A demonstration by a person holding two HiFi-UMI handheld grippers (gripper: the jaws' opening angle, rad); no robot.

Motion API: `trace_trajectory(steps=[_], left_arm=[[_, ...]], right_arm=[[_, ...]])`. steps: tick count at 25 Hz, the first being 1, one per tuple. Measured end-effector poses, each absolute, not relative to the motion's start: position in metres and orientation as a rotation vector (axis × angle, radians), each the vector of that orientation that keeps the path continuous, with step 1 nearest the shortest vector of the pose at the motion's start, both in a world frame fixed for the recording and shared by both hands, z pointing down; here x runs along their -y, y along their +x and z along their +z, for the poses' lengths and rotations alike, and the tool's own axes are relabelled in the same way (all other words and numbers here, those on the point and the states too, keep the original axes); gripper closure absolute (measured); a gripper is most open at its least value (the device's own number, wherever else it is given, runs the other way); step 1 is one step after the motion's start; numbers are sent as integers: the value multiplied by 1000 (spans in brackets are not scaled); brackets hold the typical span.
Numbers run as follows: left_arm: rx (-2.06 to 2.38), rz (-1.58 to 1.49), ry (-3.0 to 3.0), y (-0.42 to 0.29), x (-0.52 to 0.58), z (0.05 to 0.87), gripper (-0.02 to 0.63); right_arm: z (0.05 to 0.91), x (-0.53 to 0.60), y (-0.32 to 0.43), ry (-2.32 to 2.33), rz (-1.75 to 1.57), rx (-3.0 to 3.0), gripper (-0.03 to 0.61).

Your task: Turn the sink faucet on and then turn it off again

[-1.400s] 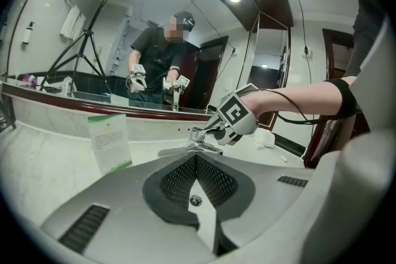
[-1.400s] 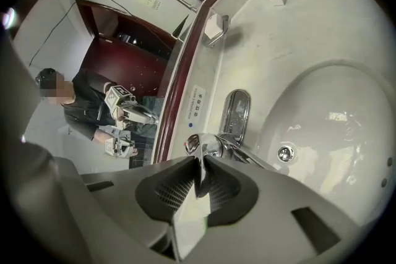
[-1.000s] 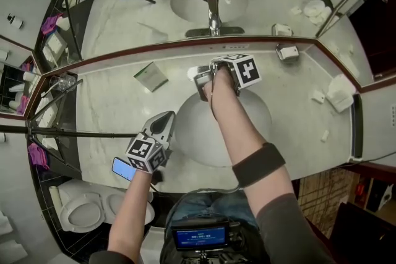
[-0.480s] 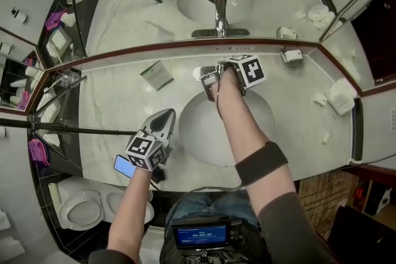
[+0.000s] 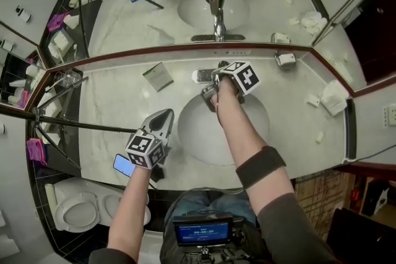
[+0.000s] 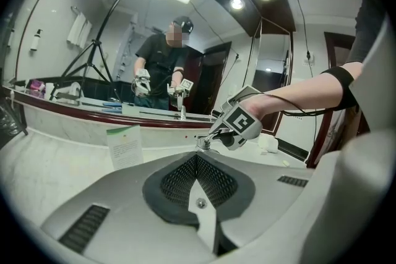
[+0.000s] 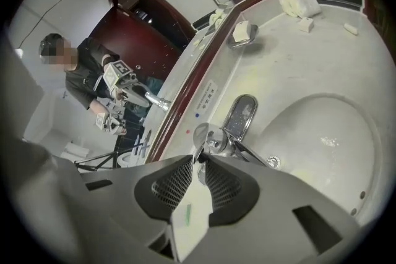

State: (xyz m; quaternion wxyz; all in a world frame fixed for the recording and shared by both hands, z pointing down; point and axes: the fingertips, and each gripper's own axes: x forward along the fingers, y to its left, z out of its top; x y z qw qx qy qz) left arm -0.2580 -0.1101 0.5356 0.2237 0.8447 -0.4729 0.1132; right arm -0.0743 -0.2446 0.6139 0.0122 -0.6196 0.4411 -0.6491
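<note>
The chrome faucet (image 5: 206,78) stands at the back rim of the white sink basin (image 5: 238,133). My right gripper (image 5: 210,92) reaches down onto its top. In the right gripper view the faucet handle (image 7: 199,144) sits between the pads of the right gripper (image 7: 198,161). The jaws have just been opening a little with the handle still pinched between them. The spout (image 7: 250,153) points into the basin. I see no clear stream of water. My left gripper (image 5: 166,115) hovers shut and empty over the counter left of the basin, pointing toward the faucet (image 6: 201,144).
A small card (image 5: 158,76) stands on the marble counter (image 5: 117,108) left of the faucet. A blue phone (image 5: 124,166) lies at the front edge. A soap dish (image 5: 286,59) and folded towels (image 5: 334,96) sit at the right. A tripod leg (image 5: 80,127) crosses the left side, and the mirror (image 5: 185,9) rises behind.
The right gripper has rolled on the faucet top, its marker cube turning. The left gripper has barely shifted.
</note>
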Motion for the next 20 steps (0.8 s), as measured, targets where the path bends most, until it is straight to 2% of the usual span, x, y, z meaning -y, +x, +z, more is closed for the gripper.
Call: trace_trajectory(steps=[5,8,20], left_arm=[[1321,241,2317,-257,108,520,612],[1330,235,2321,-258,105,512,612],[1409,219,2290,-276,77,480,612]], right_arm=[[594,227,-99,-1839,-2012,-1713,512],[577,218,-109,-1782,-1924,-1932,571],[499,179,-133,-1412,-1485,-2656,569]])
